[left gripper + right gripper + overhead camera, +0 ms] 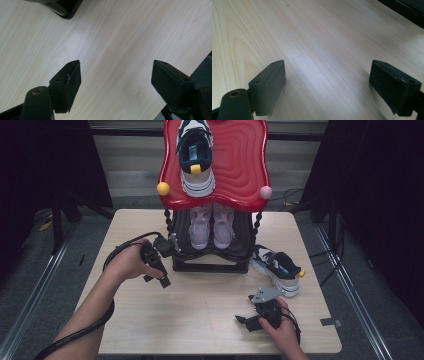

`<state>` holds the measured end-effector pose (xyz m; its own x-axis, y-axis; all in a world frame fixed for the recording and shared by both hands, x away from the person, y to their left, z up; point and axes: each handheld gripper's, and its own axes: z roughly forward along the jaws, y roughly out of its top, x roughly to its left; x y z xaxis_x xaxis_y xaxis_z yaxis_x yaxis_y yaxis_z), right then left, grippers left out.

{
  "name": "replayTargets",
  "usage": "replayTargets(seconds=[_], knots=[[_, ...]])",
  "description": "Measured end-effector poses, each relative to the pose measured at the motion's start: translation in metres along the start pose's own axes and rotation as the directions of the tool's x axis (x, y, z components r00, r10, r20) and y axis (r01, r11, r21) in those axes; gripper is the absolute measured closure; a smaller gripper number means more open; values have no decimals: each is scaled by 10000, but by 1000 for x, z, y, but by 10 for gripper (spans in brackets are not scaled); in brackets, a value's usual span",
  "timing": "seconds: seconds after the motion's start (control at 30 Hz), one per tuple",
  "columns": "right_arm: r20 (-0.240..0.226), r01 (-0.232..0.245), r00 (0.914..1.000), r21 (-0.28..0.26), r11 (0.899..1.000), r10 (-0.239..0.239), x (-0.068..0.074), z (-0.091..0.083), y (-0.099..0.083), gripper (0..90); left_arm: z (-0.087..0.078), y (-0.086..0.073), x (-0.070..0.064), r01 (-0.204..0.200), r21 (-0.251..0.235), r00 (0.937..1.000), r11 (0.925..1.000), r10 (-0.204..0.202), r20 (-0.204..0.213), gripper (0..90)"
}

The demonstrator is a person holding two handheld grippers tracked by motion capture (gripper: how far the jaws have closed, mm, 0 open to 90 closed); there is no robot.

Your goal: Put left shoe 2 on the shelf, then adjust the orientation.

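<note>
Pale wood-grain table [200, 310] on a grey floor, dark curtains to either side. High view: a two-tier shoe rack [212, 255] stands at the table's 12 o'clock, black base below, red wavy top shelf [240, 165] above with a yellow ball [163, 189] and a pink ball [265, 192] at its front corners. One navy-and-white sneaker [196, 155] sits on the red shelf, heel toward the person; a pair of lilac sneakers [211, 226] sits on the lower tier. The matching navy-and-white sneaker on the table [277, 269] lies at about 3 o'clock, just beside the rack's right foot, touched by neither gripper. Left gripper [159, 272] is held at about 9 o'clock, near the rack's left front corner, jaws pointing down at the tabletop. Right gripper [246, 321] is held at about 5 o'clock, grey plate on top, near the table sneaker but apart from it. Left gripper view: both black jaws stand wide apart over bare wood, nothing between them; a black rack corner [66, 8] at 11 o'clock. Right gripper view: jaws likewise spread wide, released, bare wood between; a dark edge [402, 11] at 1 o'clock.
</note>
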<state>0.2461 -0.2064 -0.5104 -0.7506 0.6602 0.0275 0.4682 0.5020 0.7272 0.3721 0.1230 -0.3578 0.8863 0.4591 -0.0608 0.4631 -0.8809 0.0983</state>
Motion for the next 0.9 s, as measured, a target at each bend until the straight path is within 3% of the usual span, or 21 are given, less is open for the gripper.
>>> replayTargets(seconds=[0.4, 0.9], knots=[[-10, -24, 10000, 12, 10000, 24, 0, 0, 0, 135, 28, -1, -2, 133, -162, 9998, 9998, -131, 161, 236], [-25, -23, 10000, 46, 10000, 23, 0, 0, 0, 135, 62, -4, -7, 578, -925, 9981, 9940, -554, 288, 234]])
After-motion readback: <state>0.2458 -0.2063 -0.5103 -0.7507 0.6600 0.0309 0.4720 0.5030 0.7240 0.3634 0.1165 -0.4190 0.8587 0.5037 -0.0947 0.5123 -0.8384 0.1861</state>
